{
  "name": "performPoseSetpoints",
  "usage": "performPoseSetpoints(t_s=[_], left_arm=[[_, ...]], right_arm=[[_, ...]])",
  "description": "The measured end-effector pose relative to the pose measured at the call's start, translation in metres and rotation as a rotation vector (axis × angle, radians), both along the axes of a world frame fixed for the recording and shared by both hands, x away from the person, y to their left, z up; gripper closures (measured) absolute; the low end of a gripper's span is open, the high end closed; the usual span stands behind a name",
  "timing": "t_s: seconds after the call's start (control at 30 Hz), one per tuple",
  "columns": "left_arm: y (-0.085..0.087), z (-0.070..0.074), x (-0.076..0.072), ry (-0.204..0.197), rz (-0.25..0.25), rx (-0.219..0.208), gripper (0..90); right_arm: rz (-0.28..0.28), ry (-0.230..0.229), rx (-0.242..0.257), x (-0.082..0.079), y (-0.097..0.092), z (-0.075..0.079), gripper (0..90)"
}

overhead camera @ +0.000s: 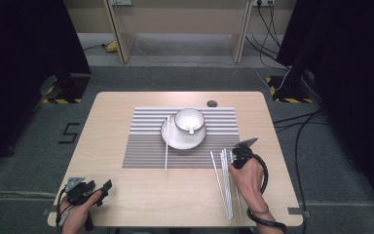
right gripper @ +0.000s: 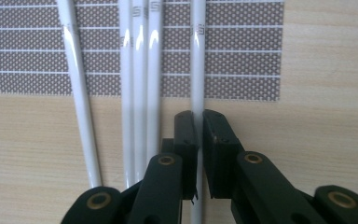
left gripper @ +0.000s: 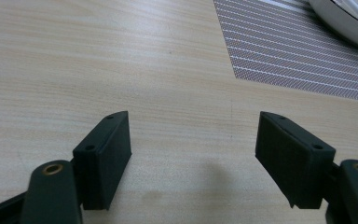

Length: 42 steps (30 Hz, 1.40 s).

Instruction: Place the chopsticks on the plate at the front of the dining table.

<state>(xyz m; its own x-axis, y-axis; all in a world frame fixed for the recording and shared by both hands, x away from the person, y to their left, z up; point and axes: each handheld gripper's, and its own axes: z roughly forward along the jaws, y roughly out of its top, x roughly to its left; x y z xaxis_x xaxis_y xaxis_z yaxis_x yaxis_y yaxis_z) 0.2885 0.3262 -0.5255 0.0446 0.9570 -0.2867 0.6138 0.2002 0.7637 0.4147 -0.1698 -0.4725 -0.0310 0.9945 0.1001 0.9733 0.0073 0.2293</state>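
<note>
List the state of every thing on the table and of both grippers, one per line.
Right gripper: shut on the rightmost straw.
Rightmost straw: flat on the table, clamped between the pads.
Other loose straws: lying side by side, untouched.
Left gripper: open, nothing between the pads.
Cup: upright on the saucer.
Saucer: on the striped placemat.
Single straw: leaning across the saucer rim.

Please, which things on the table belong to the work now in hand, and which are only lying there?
In the work:
- right gripper, jaws shut on one white straw
- the other loose straws
- cup on saucer, one straw leaning on it

Only lying there:
- striped mat
- left gripper, jaws open, nothing between them
</note>
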Motion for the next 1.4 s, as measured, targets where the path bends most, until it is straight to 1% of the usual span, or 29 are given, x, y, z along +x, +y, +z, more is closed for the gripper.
performPoseSetpoints(t_s=[0.2,0.27,0.33,0.4,0.53,0.6,0.63,0.7,0.77,0.8,0.9,1.07,1.17,1.23,1.4], left_arm=[[0.0,0.0,0.0,0.0,0.0,0.001,25.6],[0.0,0.0,0.0,0.0,0.0,0.0,25.7],[0.0,0.0,0.0,0.0,0.0,0.001,25.7],[0.0,0.0,0.0,0.0,0.0,0.002,25.7],[0.0,0.0,0.0,0.0,0.001,0.002,25.7],[0.0,0.0,0.0,0.001,0.0,0.002,25.6],[0.0,0.0,0.0,0.001,0.0,0.002,25.7],[0.0,0.0,0.0,0.0,0.0,0.001,25.6],[0.0,0.0,0.0,0.0,0.0,0.001,25.7],[0.0,0.0,0.0,0.0,0.0,0.001,25.6],[0.0,0.0,0.0,0.0,0.0,0.001,25.6],[0.0,0.0,0.0,0.0,0.0,0.001,25.6],[0.0,0.0,0.0,0.0,0.0,0.001,25.7],[0.0,0.0,0.0,0.0,0.0,0.0,25.6],[0.0,0.0,0.0,0.0,0.0,-0.001,25.6]], right_arm=[[-0.013,0.002,-0.011,0.0,-0.005,0.0,84.5],[-0.008,0.001,-0.011,-0.001,-0.007,0.001,80.9],[-0.011,0.001,-0.008,-0.002,-0.007,0.002,79.7],[-0.006,0.001,-0.015,-0.003,-0.007,0.003,79.4],[0.005,0.01,-0.023,-0.005,-0.005,0.003,78.9],[0.014,0.017,-0.038,-0.006,-0.003,0.003,78.9],[0.013,0.025,-0.032,-0.006,-0.002,0.003,78.7],[0.017,0.029,-0.044,-0.006,-0.001,0.002,78.7],[0.014,0.042,-0.043,-0.006,0.0,0.001,77.8],[0.019,0.037,-0.044,-0.006,0.0,0.0,77.7],[0.019,0.04,-0.046,-0.006,0.0,0.0,79.3],[0.023,0.034,-0.083,-0.007,0.002,0.0,83.4],[0.029,0.032,-0.086,-0.007,0.003,0.0,84.8],[0.03,0.042,-0.087,-0.006,0.003,0.0,85.1],[0.031,0.05,-0.091,-0.004,0.004,0.001,85.3]])
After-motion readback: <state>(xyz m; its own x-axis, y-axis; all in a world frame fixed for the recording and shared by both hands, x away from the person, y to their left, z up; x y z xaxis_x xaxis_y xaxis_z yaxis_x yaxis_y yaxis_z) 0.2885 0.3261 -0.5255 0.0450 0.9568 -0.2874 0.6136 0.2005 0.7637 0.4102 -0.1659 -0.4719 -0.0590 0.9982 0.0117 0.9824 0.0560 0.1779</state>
